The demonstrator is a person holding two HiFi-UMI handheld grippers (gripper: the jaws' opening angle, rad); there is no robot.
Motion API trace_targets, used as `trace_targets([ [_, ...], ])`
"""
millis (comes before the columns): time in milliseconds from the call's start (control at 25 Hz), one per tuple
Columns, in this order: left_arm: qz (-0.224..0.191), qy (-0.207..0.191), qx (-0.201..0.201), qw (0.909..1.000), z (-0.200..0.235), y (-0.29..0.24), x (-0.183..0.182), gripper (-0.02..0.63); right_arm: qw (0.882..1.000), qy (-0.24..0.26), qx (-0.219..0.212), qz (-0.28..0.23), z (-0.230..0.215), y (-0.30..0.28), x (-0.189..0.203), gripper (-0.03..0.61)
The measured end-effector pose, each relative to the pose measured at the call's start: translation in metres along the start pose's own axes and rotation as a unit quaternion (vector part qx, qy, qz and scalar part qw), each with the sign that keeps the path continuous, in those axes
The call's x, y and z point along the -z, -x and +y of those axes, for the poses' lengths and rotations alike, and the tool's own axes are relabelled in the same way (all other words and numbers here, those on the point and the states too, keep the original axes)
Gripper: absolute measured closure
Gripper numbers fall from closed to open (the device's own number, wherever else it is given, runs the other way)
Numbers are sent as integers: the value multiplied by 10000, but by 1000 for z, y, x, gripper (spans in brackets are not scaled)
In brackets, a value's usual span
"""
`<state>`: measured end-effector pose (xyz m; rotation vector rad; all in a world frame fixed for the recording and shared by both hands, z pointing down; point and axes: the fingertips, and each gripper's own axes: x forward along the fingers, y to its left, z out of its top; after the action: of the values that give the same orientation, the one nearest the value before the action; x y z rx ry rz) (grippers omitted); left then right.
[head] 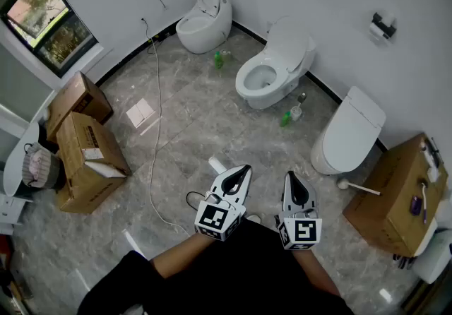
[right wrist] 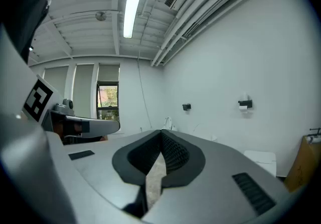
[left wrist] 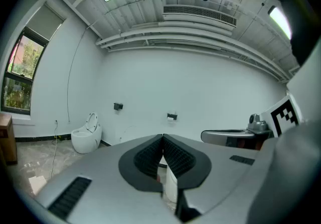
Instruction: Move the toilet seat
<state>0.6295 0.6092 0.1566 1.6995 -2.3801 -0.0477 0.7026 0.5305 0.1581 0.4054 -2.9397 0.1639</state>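
- Ambiguity is the first hazard. Three toilets line the wall, and the toilet seat [head: 353, 123] to move is probably the shut one on the near toilet [head: 323, 158], at the right. The middle toilet [head: 265, 87] has its lid up and the far toilet [head: 201, 31] its seat raised, so either could be taken by mistake.
- The left gripper [head: 242, 171] and right gripper [head: 290, 178] are both clenched on nothing. They are held by the person's body, well apart from every toilet. Jaws pressed together like this would likely skid off a seat rim.
- A white cable [head: 156, 123] trails over the floor and could snag a step forward.
- A green bottle [head: 286, 119] between the middle and near toilets could get knocked over.
- Count: three toilets, three cardboard boxes [head: 88, 158], two green bottles, two grippers.
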Motion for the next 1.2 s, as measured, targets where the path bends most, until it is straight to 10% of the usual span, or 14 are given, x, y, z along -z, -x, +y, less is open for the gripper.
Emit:
trace_targets([
  [600,87,39,-47,9999,11,19,21,598,9997,30,-129,-188,19,-2,22,546],
  [1200,-6,535,-15,9986,153,-44,9,598,9995,14,-130,288,41,-144,21,546],
])
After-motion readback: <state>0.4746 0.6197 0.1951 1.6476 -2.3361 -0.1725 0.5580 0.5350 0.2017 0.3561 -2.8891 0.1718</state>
